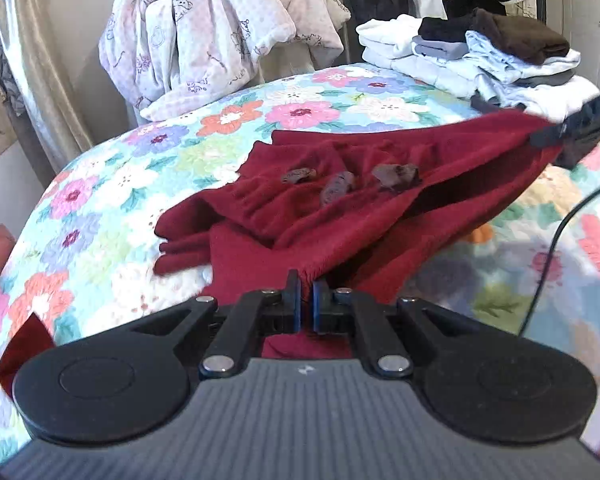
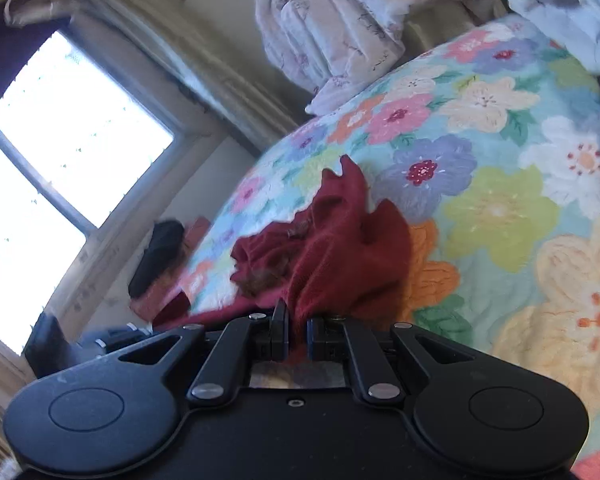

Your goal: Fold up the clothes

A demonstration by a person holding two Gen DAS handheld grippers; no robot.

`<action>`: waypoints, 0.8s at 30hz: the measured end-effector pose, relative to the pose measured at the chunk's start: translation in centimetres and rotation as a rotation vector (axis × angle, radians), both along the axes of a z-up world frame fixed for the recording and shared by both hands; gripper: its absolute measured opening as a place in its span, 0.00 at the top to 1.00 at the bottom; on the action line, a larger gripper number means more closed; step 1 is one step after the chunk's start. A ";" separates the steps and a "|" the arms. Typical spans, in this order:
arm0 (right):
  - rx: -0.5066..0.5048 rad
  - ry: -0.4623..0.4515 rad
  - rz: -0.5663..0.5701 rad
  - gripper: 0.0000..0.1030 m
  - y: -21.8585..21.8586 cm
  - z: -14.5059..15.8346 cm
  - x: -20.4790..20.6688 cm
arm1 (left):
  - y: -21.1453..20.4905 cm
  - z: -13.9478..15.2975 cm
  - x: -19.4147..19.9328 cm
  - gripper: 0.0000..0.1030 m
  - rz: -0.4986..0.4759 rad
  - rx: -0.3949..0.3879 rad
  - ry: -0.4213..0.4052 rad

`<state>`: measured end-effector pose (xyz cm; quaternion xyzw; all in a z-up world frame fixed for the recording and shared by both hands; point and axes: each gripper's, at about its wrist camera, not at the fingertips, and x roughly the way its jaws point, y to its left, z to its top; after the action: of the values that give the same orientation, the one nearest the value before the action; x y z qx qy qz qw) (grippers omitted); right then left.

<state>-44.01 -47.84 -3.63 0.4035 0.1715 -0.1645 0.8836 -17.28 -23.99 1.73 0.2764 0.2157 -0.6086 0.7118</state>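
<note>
A dark red knit garment [image 1: 340,200] with three brown decorations lies on the floral bedspread [image 1: 140,184], partly lifted. My left gripper [image 1: 307,280] is shut on its near edge. My right gripper [image 1: 540,136] shows at the right of the left wrist view, shut on the garment's far corner and holding it up off the bed. In the right wrist view the right gripper [image 2: 298,316] is shut on bunched red garment fabric [image 2: 340,256], with the bedspread [image 2: 500,208] behind.
A stack of folded clothes [image 1: 472,52] sits at the bed's far right. A pale printed blanket [image 1: 196,32] hangs behind the bed. A window [image 2: 60,168] and curtain are at the left. A black cable [image 1: 560,232] crosses the bed at the right.
</note>
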 end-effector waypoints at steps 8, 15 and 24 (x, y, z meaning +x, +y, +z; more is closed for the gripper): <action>-0.061 0.172 0.068 0.90 2.7 -2.6 1.6 | 2.5 -2.8 -1.7 0.96 -0.005 0.089 0.074; 0.006 0.238 0.204 0.86 3.4 -2.6 3.7 | 0.4 -3.8 -3.4 0.95 -0.164 0.167 -0.028; 0.067 0.189 0.097 0.70 1.4 -1.5 0.1 | 1.3 1.0 0.2 0.75 -0.144 0.101 0.248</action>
<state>-43.88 -46.46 -5.17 0.4065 0.2790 -0.1531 0.8564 -17.11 -22.73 2.68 0.2494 0.3117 -0.6759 0.6195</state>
